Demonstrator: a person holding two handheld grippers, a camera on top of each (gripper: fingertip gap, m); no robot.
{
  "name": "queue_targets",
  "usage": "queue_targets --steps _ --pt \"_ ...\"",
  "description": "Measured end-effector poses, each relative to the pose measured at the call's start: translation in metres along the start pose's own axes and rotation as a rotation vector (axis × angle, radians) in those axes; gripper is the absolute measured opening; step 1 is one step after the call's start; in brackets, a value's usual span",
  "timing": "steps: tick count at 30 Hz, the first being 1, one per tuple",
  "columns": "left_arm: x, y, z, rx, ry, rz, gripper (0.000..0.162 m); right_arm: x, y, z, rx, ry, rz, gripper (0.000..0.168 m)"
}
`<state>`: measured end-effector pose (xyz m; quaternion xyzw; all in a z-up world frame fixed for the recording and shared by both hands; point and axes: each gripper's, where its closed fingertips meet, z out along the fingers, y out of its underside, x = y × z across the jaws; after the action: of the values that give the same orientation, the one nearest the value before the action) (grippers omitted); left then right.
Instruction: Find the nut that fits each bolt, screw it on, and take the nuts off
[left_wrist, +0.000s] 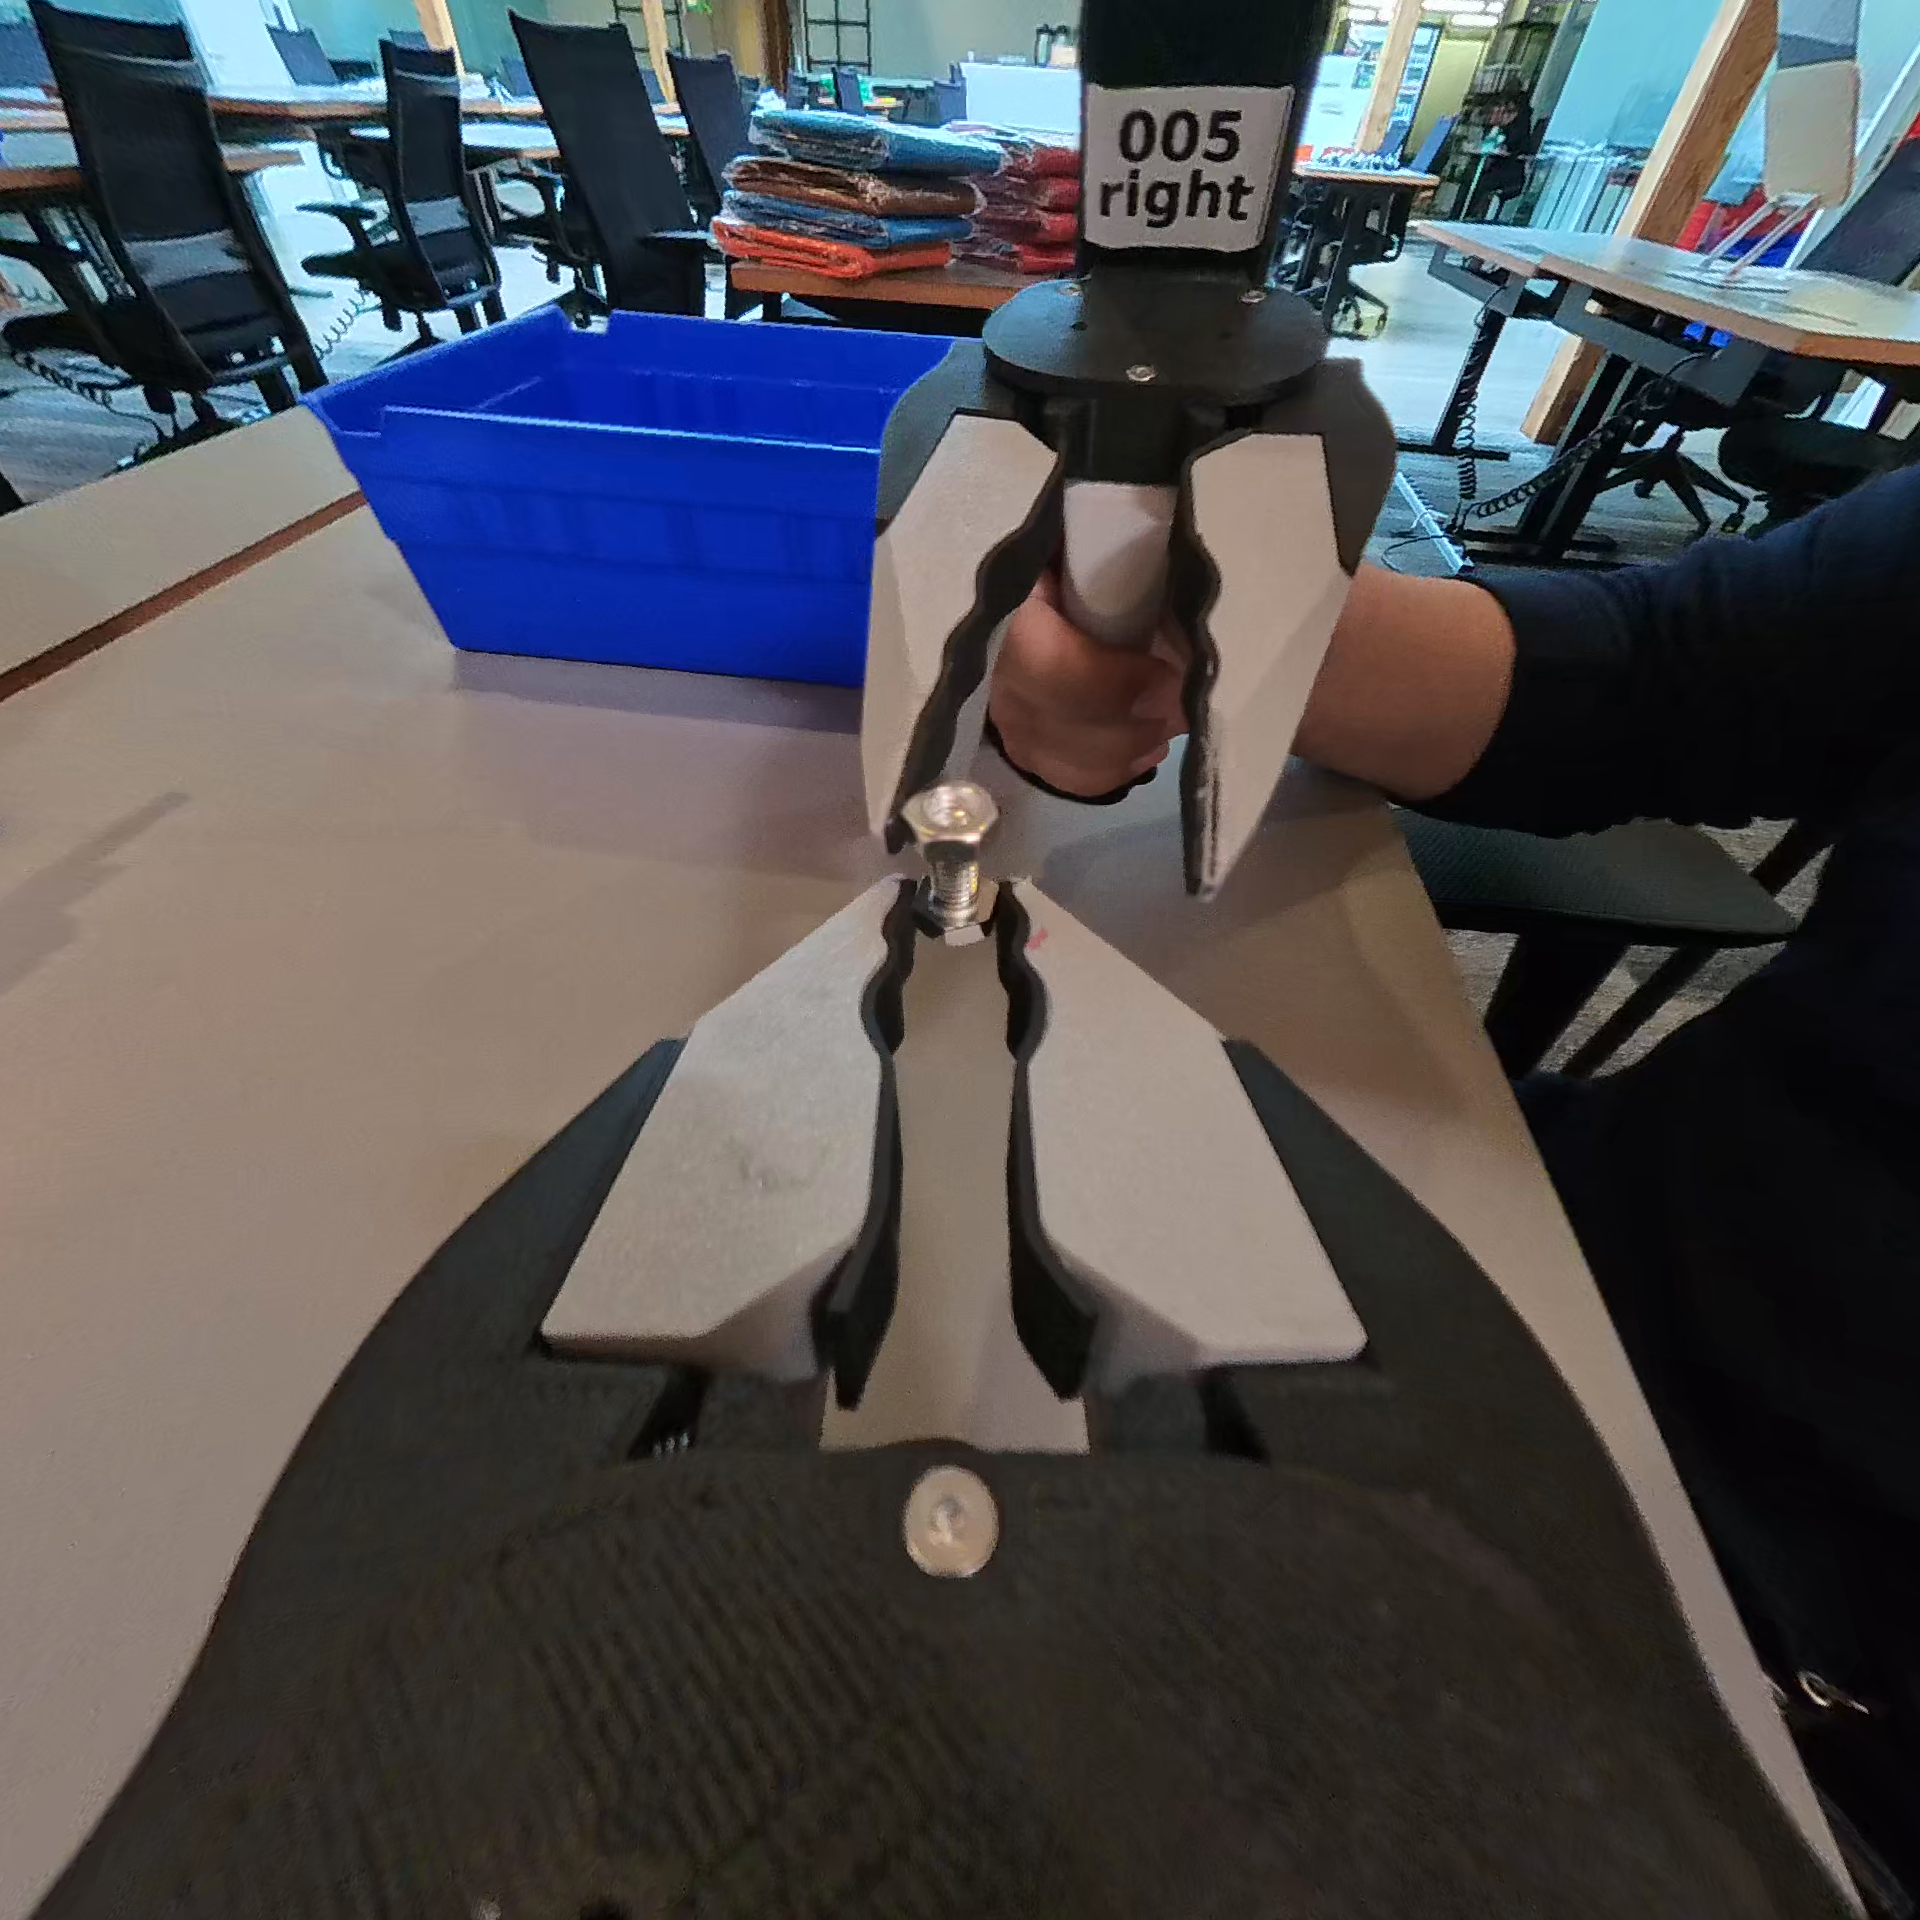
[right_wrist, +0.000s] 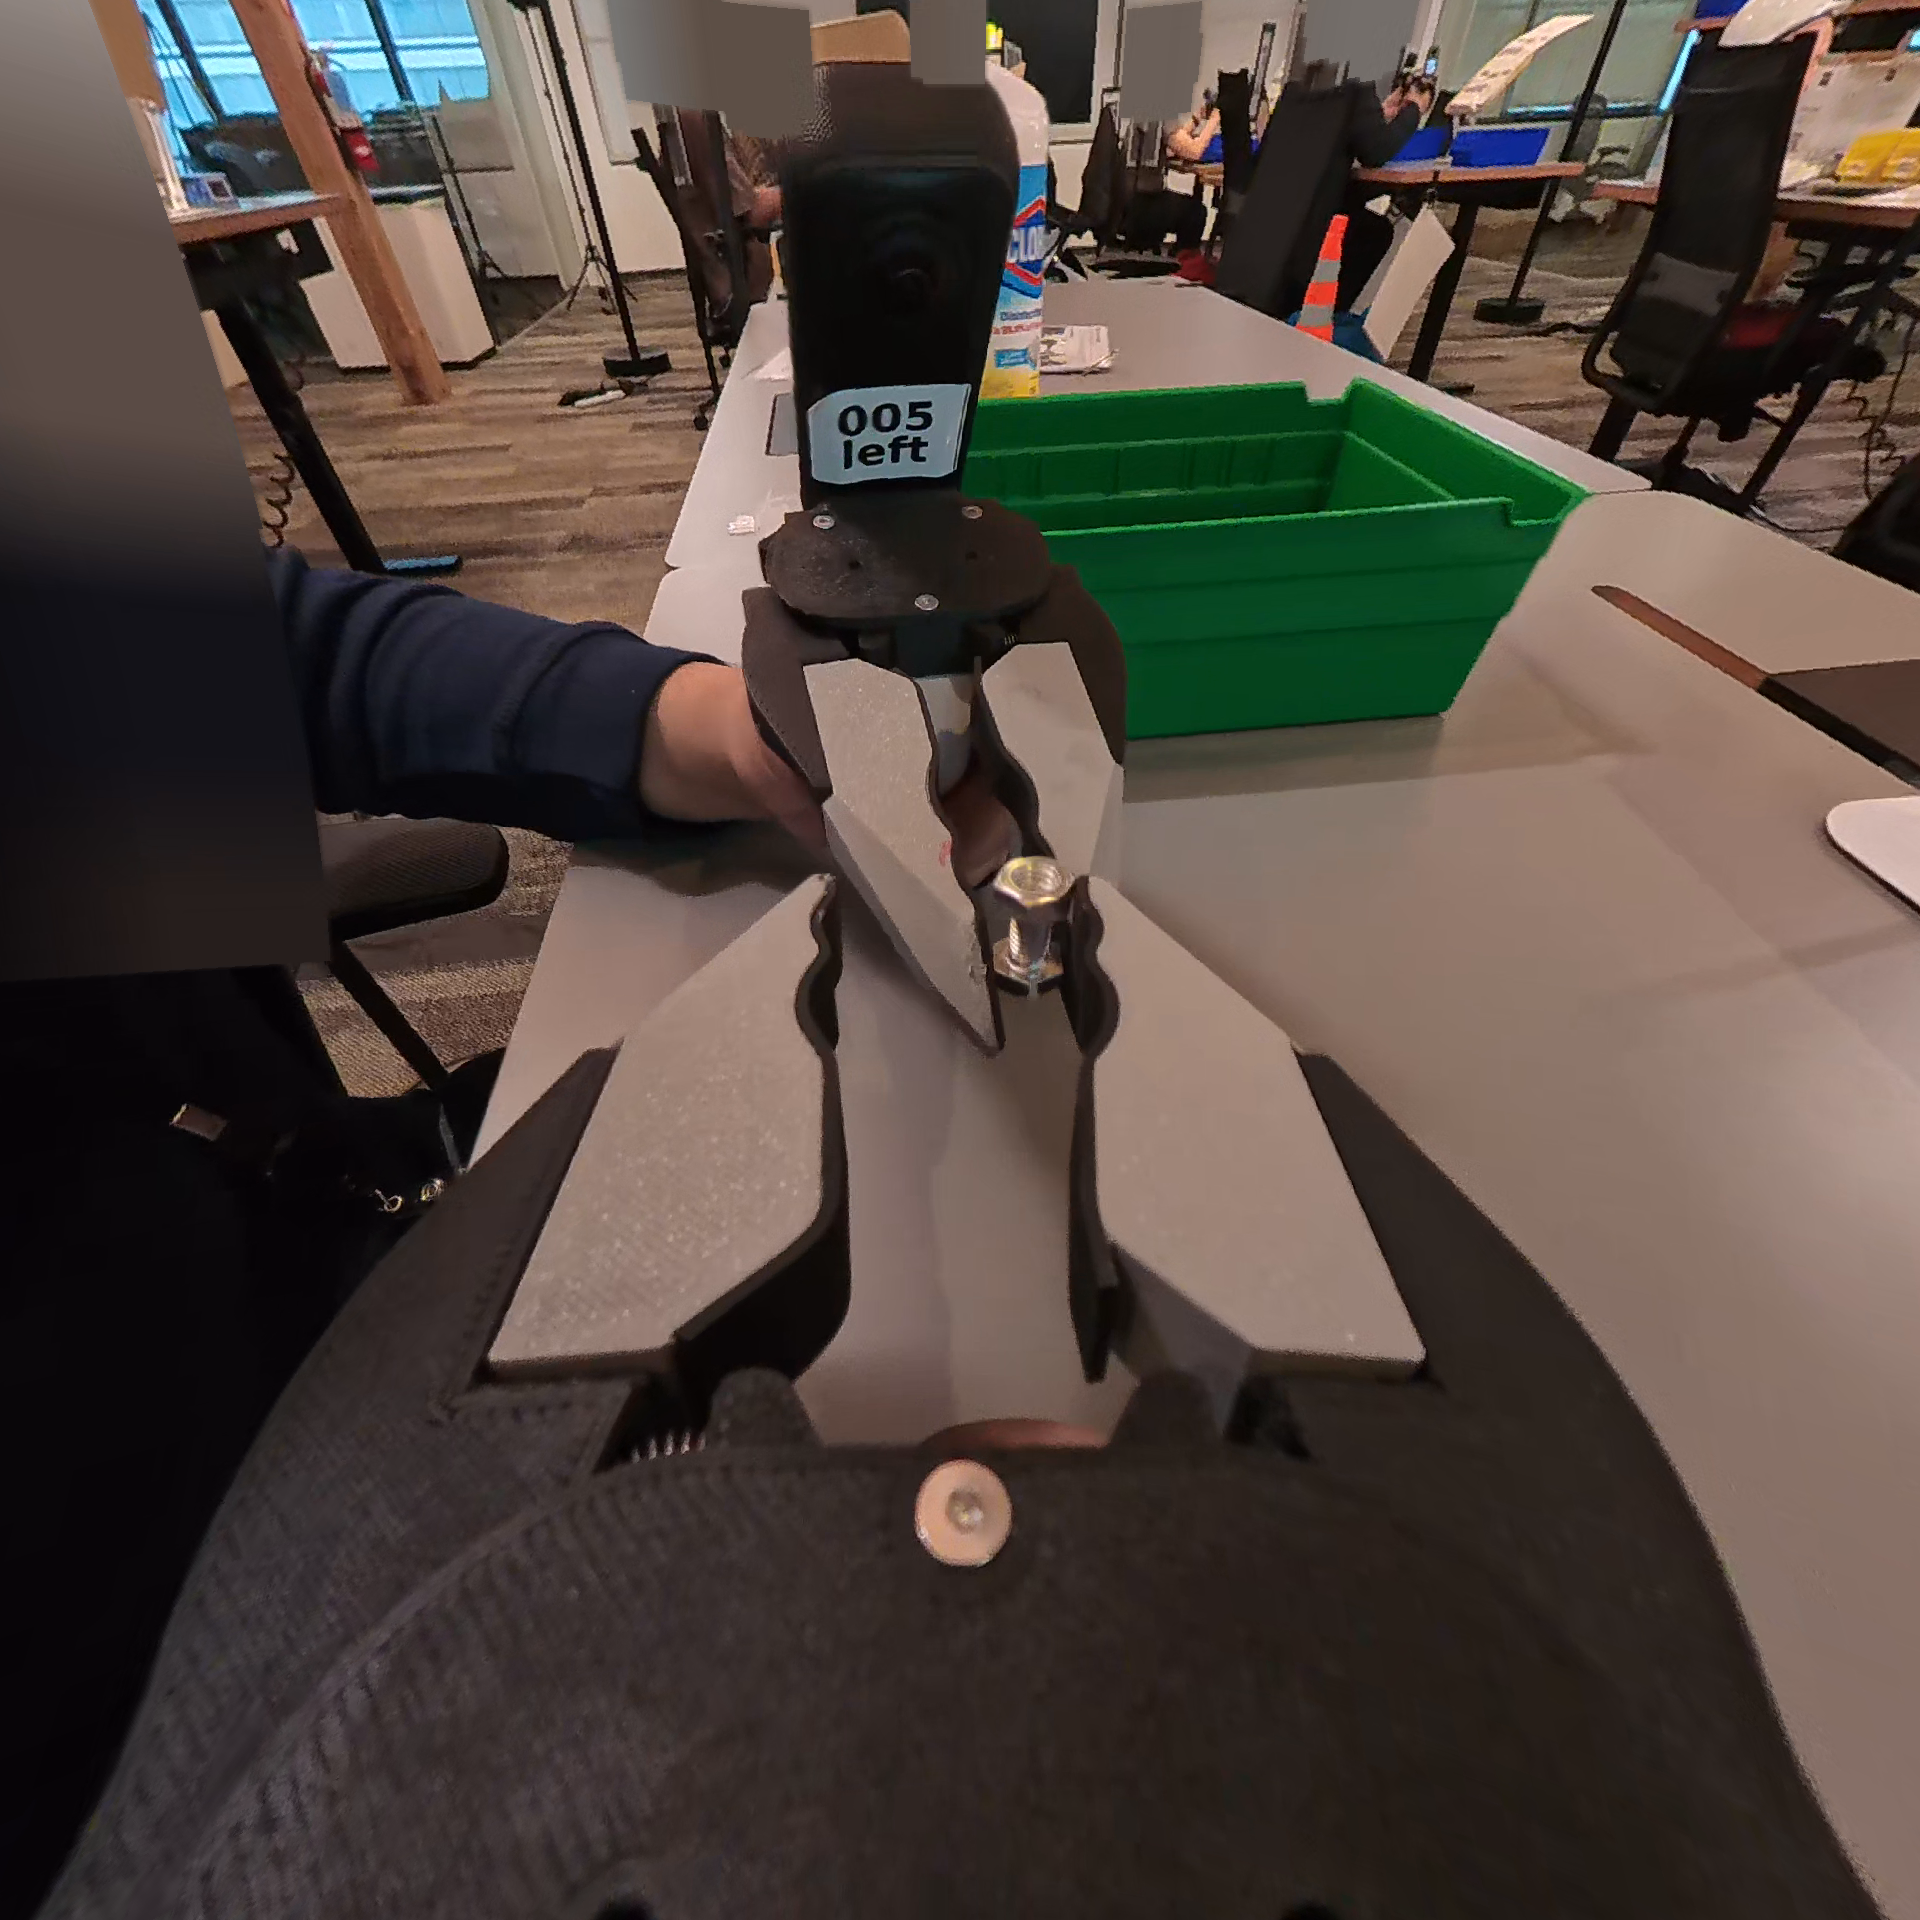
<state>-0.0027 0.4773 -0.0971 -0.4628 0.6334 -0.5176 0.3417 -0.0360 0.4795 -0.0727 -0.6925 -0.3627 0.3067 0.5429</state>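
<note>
Plainly, each hand-held gripper carries a white label with black printed characters on its black camera stem, and a white bottle with a blue and red brand mark (right_wrist: 1023, 260) stands behind the green bin (right_wrist: 1299, 582) on the grey tabletop (right_wrist: 1507, 987). Above that tabletop, the left hand-held gripper (left_wrist: 951, 920) is clenched on the hex head at the lower end of a bright silver bolt (left_wrist: 948, 883), its threaded shank standing upright. A shiny hex nut (left_wrist: 951, 816) sits on the top of the shank, its threaded hole visible from above. The right hand-held gripper (right_wrist: 956, 935) is spread wide; one of its fingers (right_wrist: 1101, 956) touches the side of the nut, the other stands well apart. A blue bin (left_wrist: 644, 540) rests farther back on the tabletop.
</note>
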Motion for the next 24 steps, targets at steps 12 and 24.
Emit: queue_targets --steps 12,24 --pt "-0.001 0.003 0.003 -0.02 -0.011 0.0 0.013 0.0 -0.001 0.007 0.01 0.016 -0.018 0.044" --pt "-0.006 0.006 0.004 -0.033 -0.025 -0.027 0.013 0.008 0.005 0.006 -0.002 0.008 0.069 0.038"
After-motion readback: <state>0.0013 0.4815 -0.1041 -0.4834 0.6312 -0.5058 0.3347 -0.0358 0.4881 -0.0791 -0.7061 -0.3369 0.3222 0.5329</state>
